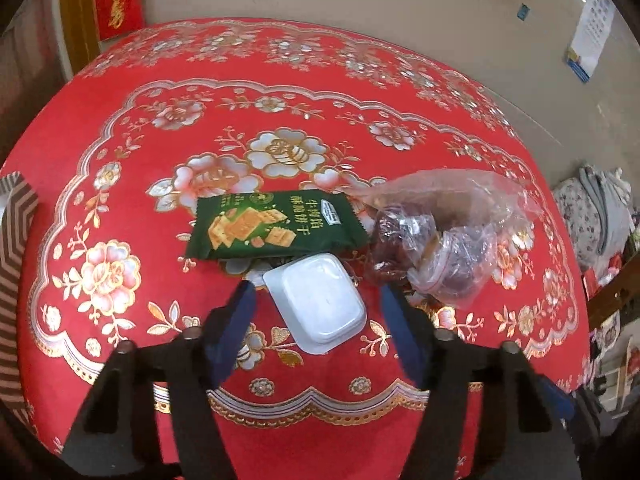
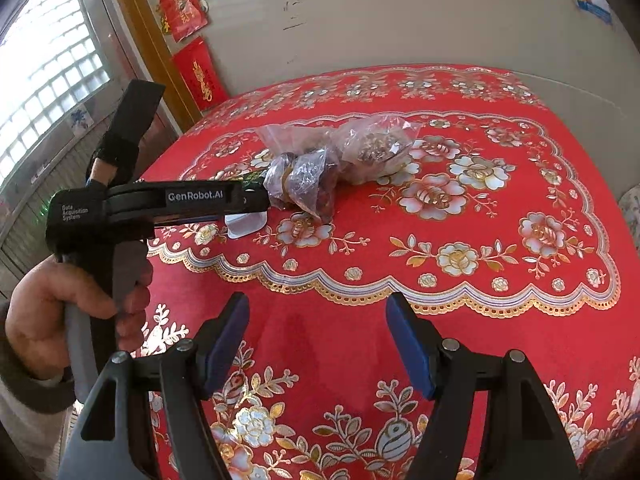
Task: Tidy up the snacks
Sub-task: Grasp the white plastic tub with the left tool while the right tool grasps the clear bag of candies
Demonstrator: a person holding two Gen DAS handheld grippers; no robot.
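Snacks on the red floral tabletop (image 1: 120, 208): a white rectangular plastic cup (image 1: 320, 300) sits untouched between the left gripper's (image 1: 318, 292) parted jaws, while the right gripper's (image 2: 318, 320) jaws gape empty.

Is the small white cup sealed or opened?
Sealed: the white cup lies on the red tablecloth with its foil lid flat and unbroken across the top.

Both views are bright and evenly lit. In the right wrist view daylight pours through a glass-block window (image 2: 44, 92) at nine to ten o'clock and overexposes it. The glossy tablecloth (image 1: 280, 96) glints faintly. Fisheye bending curves the edges; corners fall black. Focus stays mostly sharp.
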